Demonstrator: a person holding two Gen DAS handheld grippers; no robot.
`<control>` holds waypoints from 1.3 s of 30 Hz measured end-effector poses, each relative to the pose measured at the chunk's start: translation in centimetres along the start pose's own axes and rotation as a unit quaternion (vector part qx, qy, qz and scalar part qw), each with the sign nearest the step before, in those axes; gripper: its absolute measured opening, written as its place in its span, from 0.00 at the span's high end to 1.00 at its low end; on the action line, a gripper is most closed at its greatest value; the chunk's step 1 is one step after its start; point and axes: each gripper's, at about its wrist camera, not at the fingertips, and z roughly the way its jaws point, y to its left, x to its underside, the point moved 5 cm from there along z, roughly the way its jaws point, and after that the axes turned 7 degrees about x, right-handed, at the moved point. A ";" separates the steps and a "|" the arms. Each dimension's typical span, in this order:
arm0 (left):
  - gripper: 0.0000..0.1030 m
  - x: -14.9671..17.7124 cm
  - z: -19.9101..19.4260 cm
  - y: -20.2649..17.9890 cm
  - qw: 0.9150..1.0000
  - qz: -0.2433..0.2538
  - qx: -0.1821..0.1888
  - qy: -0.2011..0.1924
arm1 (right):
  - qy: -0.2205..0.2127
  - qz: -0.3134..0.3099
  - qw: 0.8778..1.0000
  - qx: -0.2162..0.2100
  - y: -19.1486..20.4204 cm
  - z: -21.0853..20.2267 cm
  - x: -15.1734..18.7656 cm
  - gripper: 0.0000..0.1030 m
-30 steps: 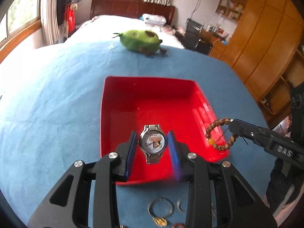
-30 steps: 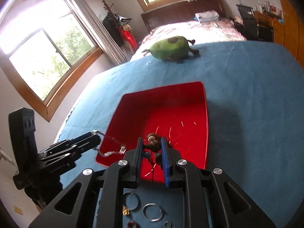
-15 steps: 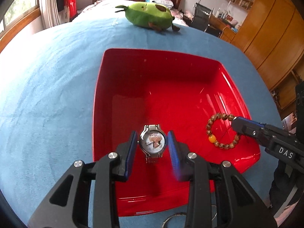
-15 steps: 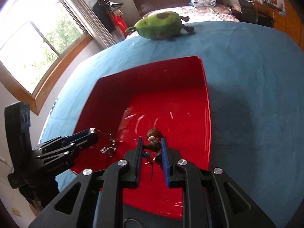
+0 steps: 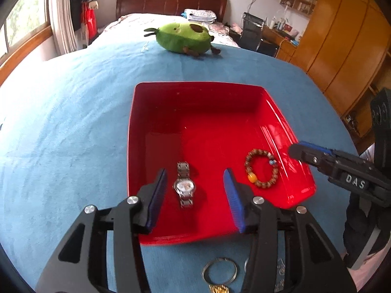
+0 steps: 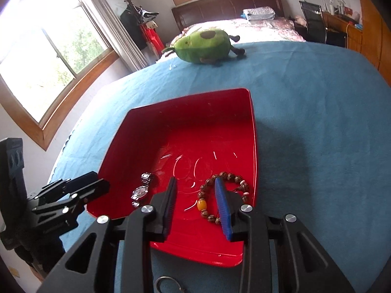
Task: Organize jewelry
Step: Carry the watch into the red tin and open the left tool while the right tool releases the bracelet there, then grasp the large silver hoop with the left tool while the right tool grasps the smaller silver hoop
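Observation:
A red tray [image 5: 195, 102] [image 6: 195, 112] lies on the blue cloth. A silver watch [image 5: 184, 185] [image 6: 140, 191] lies flat in the tray's near left part. A brown bead bracelet [image 5: 261, 171] [image 6: 207, 195] with an orange bead lies in the near right part. My left gripper [image 5: 195, 190] is open and empty, above the watch. My right gripper [image 6: 195, 200] is open and empty over the bracelet; its right finger covers part of the beads. The right gripper shows from the side in the left wrist view [image 5: 300, 150], and the left gripper in the right wrist view [image 6: 97, 185].
A green avocado plush [image 5: 183, 37] [image 6: 202, 46] lies at the cloth's far edge. Metal rings [image 5: 220, 271] [image 6: 167, 284] and a gold piece [image 5: 218, 289] lie on the cloth in front of the tray. A bed, windows and wooden cabinets stand behind.
Both grippers opened. The watch dropped from the left gripper and the bracelet from the right gripper; both now lie in the tray. Both grippers pulled back a little.

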 end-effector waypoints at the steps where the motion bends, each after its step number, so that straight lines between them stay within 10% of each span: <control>1: 0.55 0.3 -0.4 -0.3 1.000 0.003 -0.001 0.002 | -0.001 -0.002 1.000 -0.003 0.2 -0.5 0.2 0.68; 20: 0.46 11.7 -1.2 0.4 0.998 0.017 -0.012 0.065 | 0.054 -0.045 0.996 -0.051 1.8 -2.5 11.0 0.68; 39: 0.46 13.3 1.9 0.6 0.994 0.036 -0.045 0.094 | 0.107 -0.062 0.992 -0.029 2.1 2.0 14.0 0.70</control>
